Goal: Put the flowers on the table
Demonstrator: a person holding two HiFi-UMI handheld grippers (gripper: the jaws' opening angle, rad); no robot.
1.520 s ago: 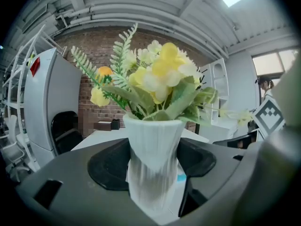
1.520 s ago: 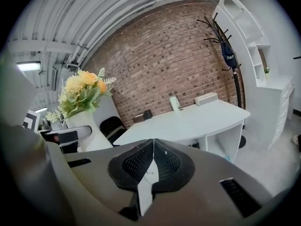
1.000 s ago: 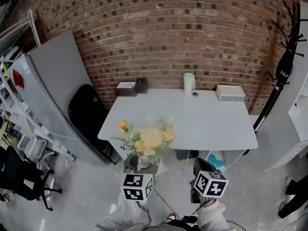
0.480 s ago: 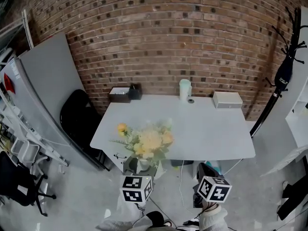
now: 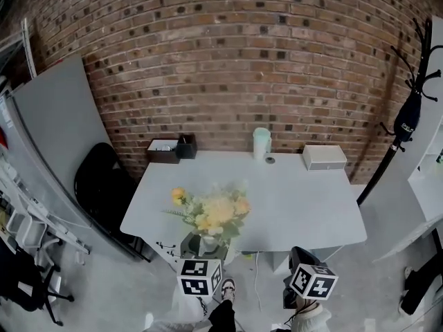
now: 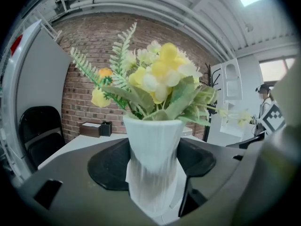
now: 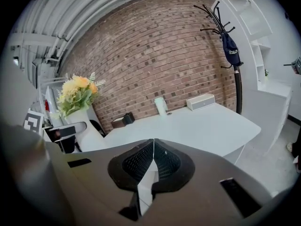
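Your left gripper (image 6: 153, 171) is clamped on the white ribbed vase (image 6: 155, 138) w/ yellow artificial flowers (image 5: 214, 209), held at the near edge of the pale grey desk (image 5: 297, 199) (blooms overlap the desk top in head view). Your right gripper (image 7: 151, 166): jaws together, nothing btwn them, just off the desk's near edge.

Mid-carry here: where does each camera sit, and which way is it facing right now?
Head view: on the person's head, facing steeply down at the table and brick wall; left gripper, right gripper and a sleeve show at the bottom.
Left gripper view: on the left gripper, facing along jaws shut on the white vase toward the wall.
Right gripper view: on the right gripper, over closed empty jaws toward the table.
Shared: flowers and table appear in all three.
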